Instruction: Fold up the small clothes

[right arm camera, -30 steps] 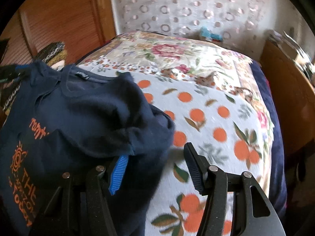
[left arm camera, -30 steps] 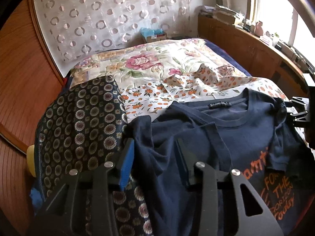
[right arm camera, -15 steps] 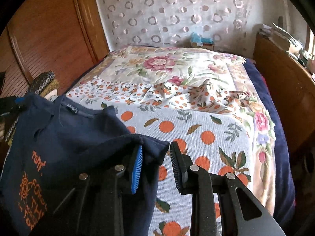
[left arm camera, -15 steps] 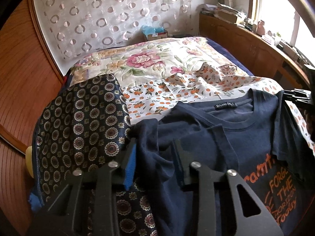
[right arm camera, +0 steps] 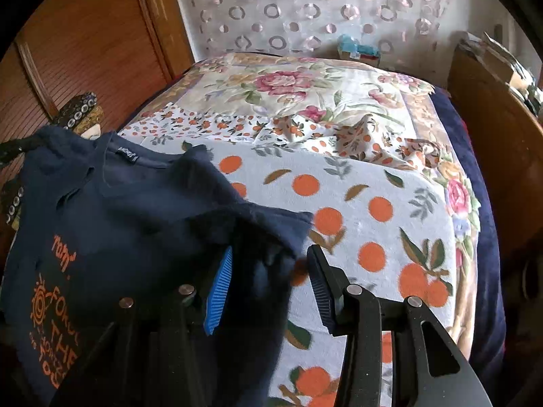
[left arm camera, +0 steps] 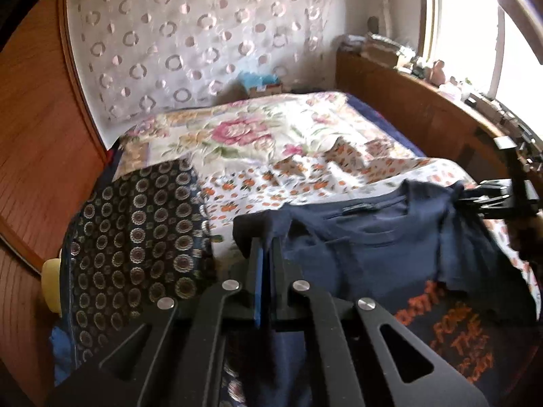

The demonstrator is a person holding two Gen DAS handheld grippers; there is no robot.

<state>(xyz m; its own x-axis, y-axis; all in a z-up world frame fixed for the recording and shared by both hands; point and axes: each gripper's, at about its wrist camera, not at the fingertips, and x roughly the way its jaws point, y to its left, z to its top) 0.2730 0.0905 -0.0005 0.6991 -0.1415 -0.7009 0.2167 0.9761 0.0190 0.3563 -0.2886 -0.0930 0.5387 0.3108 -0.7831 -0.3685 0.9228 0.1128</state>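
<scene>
Now left tool [left arm camera: 266, 254] pinching soft navy T-shirt [left arm camera: 373, 257] sleeve; right tool [right arm camera: 268, 285] narrowing, crumpled sleeve between jaws.

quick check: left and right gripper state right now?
Left gripper: shut on the navy T-shirt sleeve.
Right gripper: jaws just closing, sleeve between them, still a visible gap; not clamped yet.

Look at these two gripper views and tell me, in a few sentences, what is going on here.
A person with a gripper in each hand is folding a navy T-shirt on a bed's orange-print sheet. The left gripper has just closed on one sleeve. The right gripper has the shirt's other side between its jaws, which have just been closing but stand apart, not yet pressing.
</scene>
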